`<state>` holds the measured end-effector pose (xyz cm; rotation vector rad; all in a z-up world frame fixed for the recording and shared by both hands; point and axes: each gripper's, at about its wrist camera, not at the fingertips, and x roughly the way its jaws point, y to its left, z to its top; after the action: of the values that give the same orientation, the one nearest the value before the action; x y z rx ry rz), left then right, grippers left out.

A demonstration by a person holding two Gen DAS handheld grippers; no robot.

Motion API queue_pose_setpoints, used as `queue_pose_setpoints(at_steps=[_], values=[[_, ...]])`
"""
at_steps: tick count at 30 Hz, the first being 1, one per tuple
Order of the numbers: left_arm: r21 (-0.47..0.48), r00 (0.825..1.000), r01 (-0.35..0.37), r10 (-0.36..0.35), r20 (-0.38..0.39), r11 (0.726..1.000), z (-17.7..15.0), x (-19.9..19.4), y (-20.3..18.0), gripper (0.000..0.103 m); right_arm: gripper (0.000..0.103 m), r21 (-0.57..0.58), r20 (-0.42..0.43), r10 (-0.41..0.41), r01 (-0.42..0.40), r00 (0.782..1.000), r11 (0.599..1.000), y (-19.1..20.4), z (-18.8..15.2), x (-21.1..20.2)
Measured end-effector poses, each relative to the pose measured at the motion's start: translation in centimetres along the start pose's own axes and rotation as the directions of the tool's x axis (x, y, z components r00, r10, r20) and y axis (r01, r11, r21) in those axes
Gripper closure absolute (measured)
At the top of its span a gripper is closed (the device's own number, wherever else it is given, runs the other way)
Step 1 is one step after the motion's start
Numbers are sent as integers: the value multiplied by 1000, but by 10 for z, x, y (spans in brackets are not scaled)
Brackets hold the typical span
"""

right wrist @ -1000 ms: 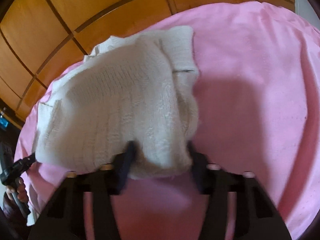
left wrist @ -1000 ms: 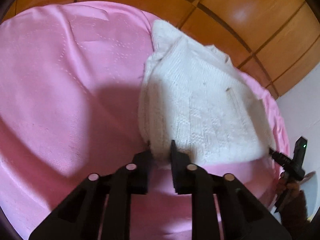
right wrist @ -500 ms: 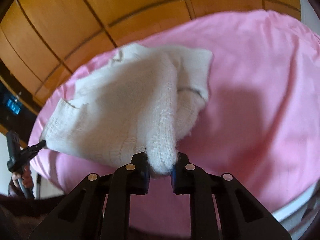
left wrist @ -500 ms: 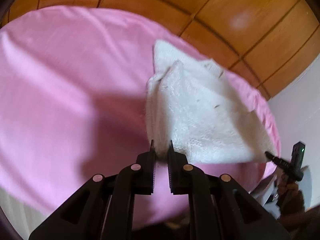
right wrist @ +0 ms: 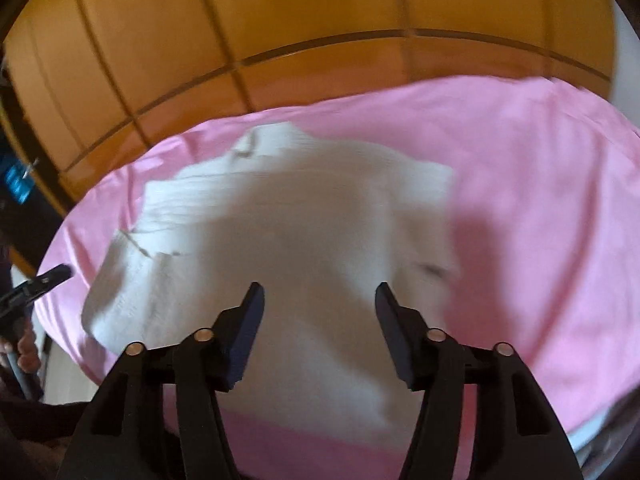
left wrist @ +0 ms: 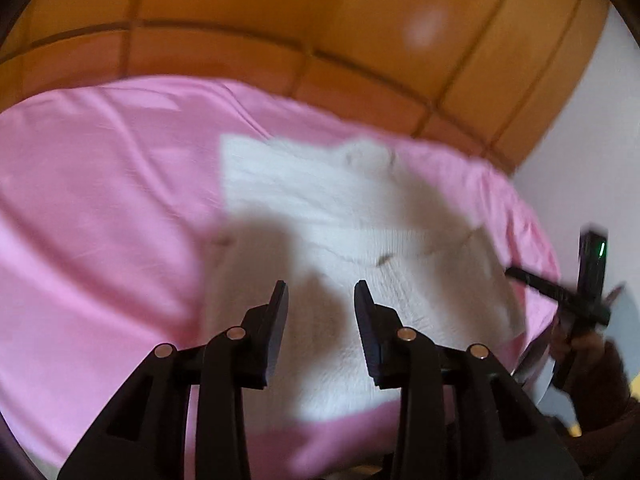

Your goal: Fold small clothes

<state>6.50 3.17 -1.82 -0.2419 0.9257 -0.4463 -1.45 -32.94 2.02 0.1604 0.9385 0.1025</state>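
A white knitted garment lies spread on the pink sheet; it also shows in the right wrist view on the same sheet. My left gripper is open and empty above the garment's near part. My right gripper is open and empty above the garment's near edge. Neither gripper touches the cloth. Both views are blurred.
A wooden panelled wall rises behind the bed. The right gripper shows at the right edge of the left wrist view, and the left gripper at the left edge of the right wrist view. A white wall stands at right.
Both grippers have let go of the white garment and opened. They have risen and pulled back, and the garment now lies flat on the sheet.
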Motion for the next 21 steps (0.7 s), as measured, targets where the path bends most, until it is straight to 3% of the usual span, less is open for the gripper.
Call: queue_pose_setpoints(at_steps=[2,3,4,6,7,8,12,16,19,21], values=[[7,996,-55,55,-71,998,5,32,-5,71,52,-56,-32,-4,3,999,998,22,10,33],[13,994,-40,41,-103,999,4,47,-5,71,52,-70,-50,-19,16,999,997,29,12,46],[10,991,-61,61,-119,998,3,56,-5,71,61,-88,-78,-36,29,996,996,35,13,64],[17,984,-100,102,-143,995,-2,65,-5,99,82,-117,-111,-65,52,992,992,40,10,85],[30,989,-97,100,-111,995,-4,61,-7,103,95,-130,-111,-85,71,990,989,41,8,89],[35,993,-83,86,-80,996,-6,54,-9,103,99,-123,-102,-74,61,992,991,41,7,86],[30,997,-71,69,42,997,-7,23,-12,103,100,-91,-37,-50,46,998,995,35,7,55],[34,982,-95,88,165,995,16,5,-22,103,100,-70,47,-49,52,998,996,30,15,27],[50,972,-154,142,187,987,30,15,-23,103,100,-86,88,-102,110,991,990,33,27,29],[69,971,-211,200,132,975,31,35,-19,103,100,-80,84,-132,139,988,987,31,31,42]])
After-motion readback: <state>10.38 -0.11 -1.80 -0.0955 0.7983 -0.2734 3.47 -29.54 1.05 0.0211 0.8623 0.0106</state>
